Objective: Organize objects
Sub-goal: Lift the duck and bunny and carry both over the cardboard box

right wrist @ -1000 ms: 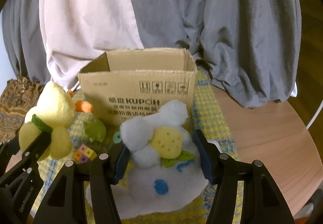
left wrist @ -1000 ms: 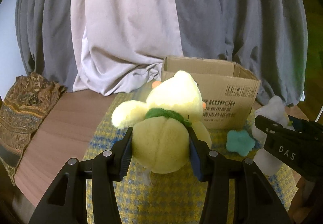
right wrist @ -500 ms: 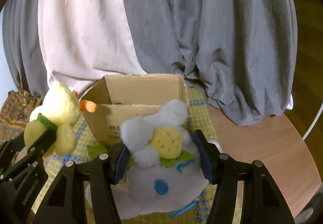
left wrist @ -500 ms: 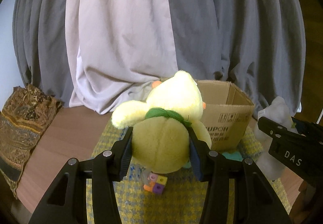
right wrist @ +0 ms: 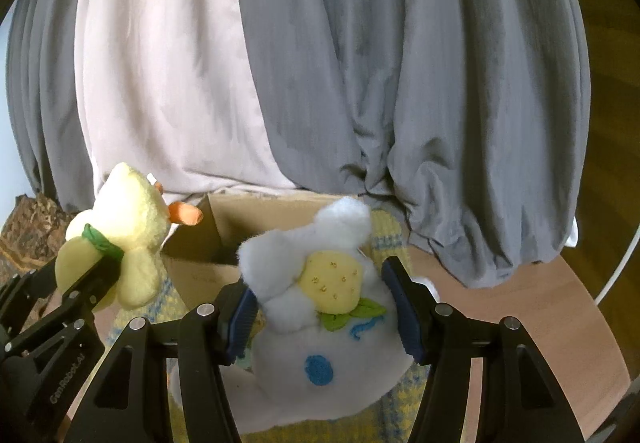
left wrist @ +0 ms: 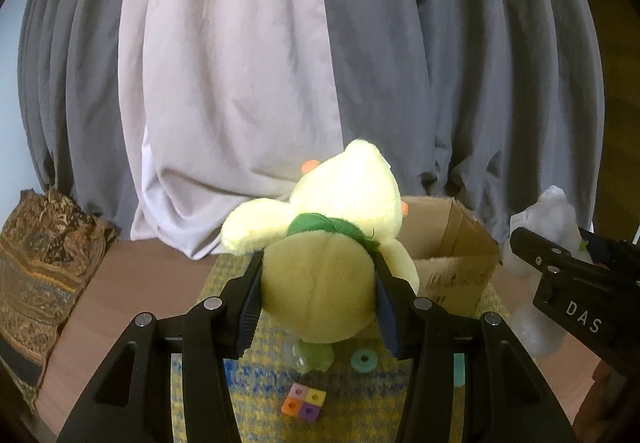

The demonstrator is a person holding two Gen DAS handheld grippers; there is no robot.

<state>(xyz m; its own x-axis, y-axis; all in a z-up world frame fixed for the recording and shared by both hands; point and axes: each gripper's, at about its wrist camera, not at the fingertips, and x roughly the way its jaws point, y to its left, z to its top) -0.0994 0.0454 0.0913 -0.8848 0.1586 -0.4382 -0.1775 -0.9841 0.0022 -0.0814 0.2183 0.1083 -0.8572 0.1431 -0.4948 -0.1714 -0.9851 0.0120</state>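
Yellow duck toy (left wrist: pixel 320 283) is being pinched by the left claw (left wrist: pixel 318 309); white plush toy (right wrist: pixel 320 343) is being pinched by the right claw (right wrist: pixel 322 319), both above the cardboard box (left wrist: pixel 452 263).

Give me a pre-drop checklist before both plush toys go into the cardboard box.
1. Left gripper shut on the yellow plush duck with green collar: ok.
2. Right gripper shut on the white plush toy with yellow strawberry patch: ok.
3. Open brown cardboard box top unobstructed: ok.
4. Both toys lifted clear of the yellow-blue woven mat: duck ok, white toy cannot tell.
5. Room inside box for both: cannot tell.
6. Toys directly above the opening: not ok; both are on its near side.
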